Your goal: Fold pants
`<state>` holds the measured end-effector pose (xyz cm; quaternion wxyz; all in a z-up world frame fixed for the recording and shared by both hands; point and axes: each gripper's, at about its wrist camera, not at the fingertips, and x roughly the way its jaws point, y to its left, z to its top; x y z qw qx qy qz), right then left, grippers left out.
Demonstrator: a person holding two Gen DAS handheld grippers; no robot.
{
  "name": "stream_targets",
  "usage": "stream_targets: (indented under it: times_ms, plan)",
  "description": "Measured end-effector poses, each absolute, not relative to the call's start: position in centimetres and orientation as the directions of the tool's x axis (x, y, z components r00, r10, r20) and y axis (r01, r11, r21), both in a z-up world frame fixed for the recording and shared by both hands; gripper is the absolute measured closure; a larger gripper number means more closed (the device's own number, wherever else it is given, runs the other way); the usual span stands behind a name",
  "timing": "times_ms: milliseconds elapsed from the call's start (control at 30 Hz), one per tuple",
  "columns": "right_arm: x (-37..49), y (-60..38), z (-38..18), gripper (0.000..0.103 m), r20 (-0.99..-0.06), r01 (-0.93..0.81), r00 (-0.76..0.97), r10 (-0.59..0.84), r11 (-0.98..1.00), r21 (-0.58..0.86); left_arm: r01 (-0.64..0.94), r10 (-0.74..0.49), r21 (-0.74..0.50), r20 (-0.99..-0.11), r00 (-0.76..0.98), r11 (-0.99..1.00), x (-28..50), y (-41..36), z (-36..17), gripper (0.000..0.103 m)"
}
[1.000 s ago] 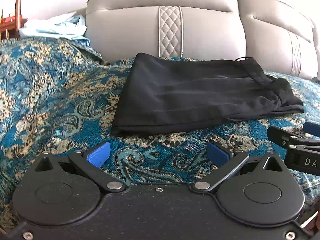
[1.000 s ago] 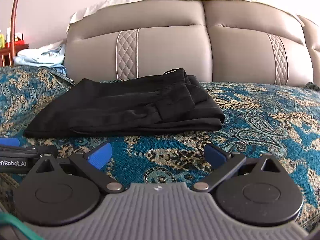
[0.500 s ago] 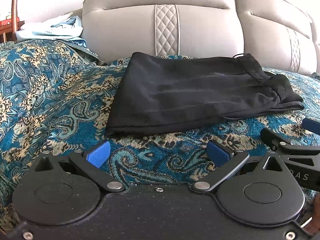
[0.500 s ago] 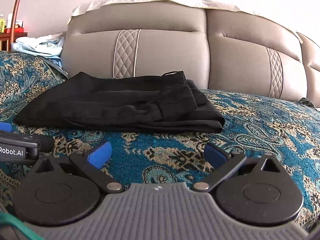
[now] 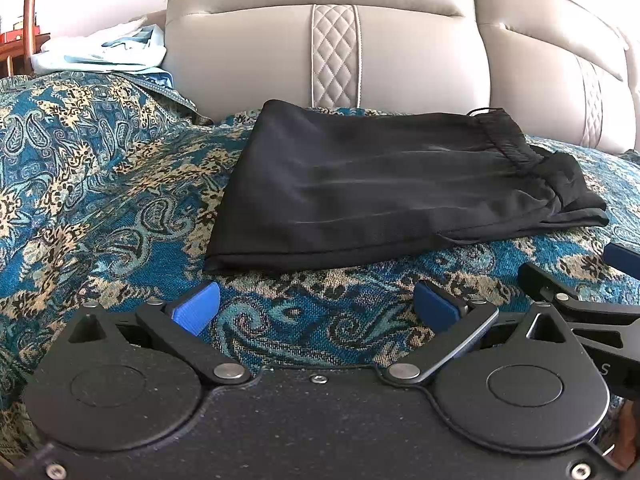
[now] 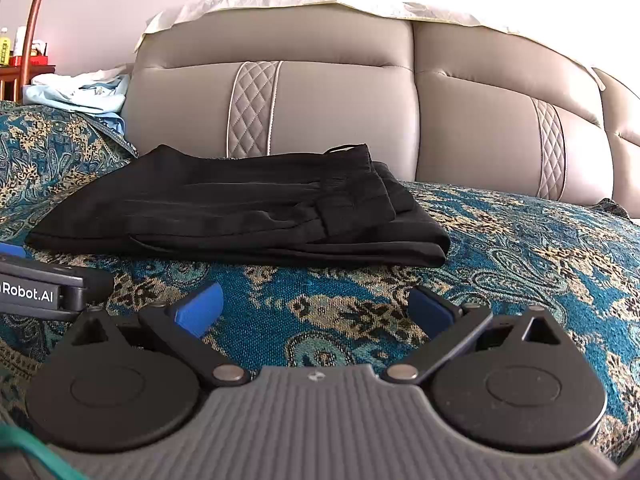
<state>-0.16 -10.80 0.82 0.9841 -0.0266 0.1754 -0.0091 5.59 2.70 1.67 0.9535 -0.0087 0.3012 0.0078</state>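
Black pants point(image 5: 384, 192) lie folded into a flat rectangle on the blue paisley bedspread point(image 5: 100, 208), waistband towards the right. They also show in the right wrist view point(image 6: 240, 212). My left gripper point(image 5: 316, 306) is open and empty, hovering just short of the pants' near edge. My right gripper point(image 6: 316, 306) is open and empty, also short of the near edge. Each gripper shows at the edge of the other's view: the right one point(image 5: 580, 300), the left one point(image 6: 44, 288).
A grey padded headboard point(image 6: 360, 112) stands behind the pants. A pile of light blue clothing point(image 5: 104, 52) lies at the back left. A wooden stand point(image 6: 32, 28) and shelf are at the far left.
Both grippers have drawn back slightly and tilted upward; the pants sit lower in both views. The pants have not moved. Both jaws stay open.
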Motion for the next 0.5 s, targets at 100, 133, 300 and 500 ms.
stream_targets:
  times_ms: [100,133,300,500]
  plan:
    - [-0.14,-10.84,0.85,0.000,-0.345,0.008,0.938,-0.027,0.998,-0.055,-0.020,0.010,-0.012,-0.573,0.819,1.000,5.58,2.73,1.63,0.000]
    - [-0.14,-10.84,0.86,0.000,-0.345,0.008,0.938,-0.027,0.998,-0.055,-0.020,0.009,-0.012,-0.573,0.819,1.000,5.59,2.74,1.64,0.000]
    - [-0.13,-10.85,0.86,0.000,-0.346,0.008,0.938,-0.026,0.999,-0.053,-0.020,0.009,-0.012,-0.573,0.820,1.000,5.56,2.73,1.65,0.000]
    - [-0.12,-10.83,0.85,0.000,-0.346,0.008,0.938,-0.026,0.999,-0.053,-0.022,0.010,-0.014,-0.572,0.820,1.000,5.57,2.74,1.65,0.000]
